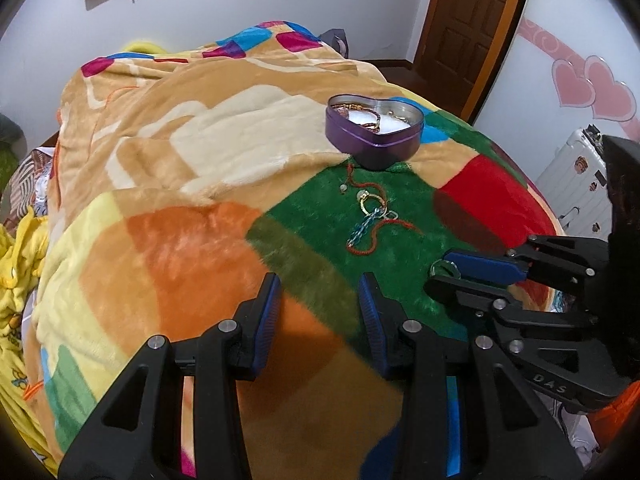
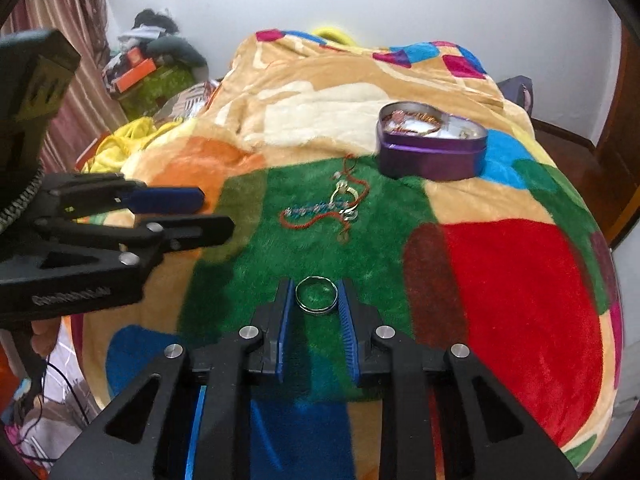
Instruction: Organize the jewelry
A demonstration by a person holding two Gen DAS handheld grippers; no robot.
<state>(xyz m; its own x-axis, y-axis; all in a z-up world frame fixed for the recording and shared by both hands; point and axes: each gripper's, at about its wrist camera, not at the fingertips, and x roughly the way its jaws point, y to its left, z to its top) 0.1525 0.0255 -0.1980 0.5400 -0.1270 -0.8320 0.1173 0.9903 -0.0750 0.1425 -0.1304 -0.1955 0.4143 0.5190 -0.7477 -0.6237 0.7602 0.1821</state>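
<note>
A heart-shaped metal tin point(image 2: 432, 152), purple on its wall with a bright silvery inside, sits open on a plush patchwork blanket point(image 2: 520, 280) spread over the bed. Inside the tin lie coppery, twisted bangles and chains on a white lining. Just in front of the tin, on the blanket's shaggy green patch, is a tangled heap of jewelry point(image 2: 324, 208): a red braided cord, a pale blue chain, a gold-toned ring-shaped piece and small silvery links, all overlapping.

Nearer the camera than that heap, well apart from the tin, the right gripper point(image 2: 316, 308) has its blue ribbed fingers point(image 2: 346, 320) on either side of a thin, round metal bangle point(image 2: 316, 294). The bangle spans the gap between them, its edges at or against both pads, so the fingers look clamped on it with only that ring's width between them. In the left wrist view a small arc of the bangle point(image 1: 442, 270) peeks out past the right gripper's tips point(image 1: 448, 276).

The left gripper point(image 1: 318, 304) hovers over the border of the orange and green patches, further from the tin than the heap, its fingers point(image 1: 266, 312) spread apart with nothing between them. The blanket is thick and fuzzy, in blocks of red, tan, cream, orange and blue.
</note>
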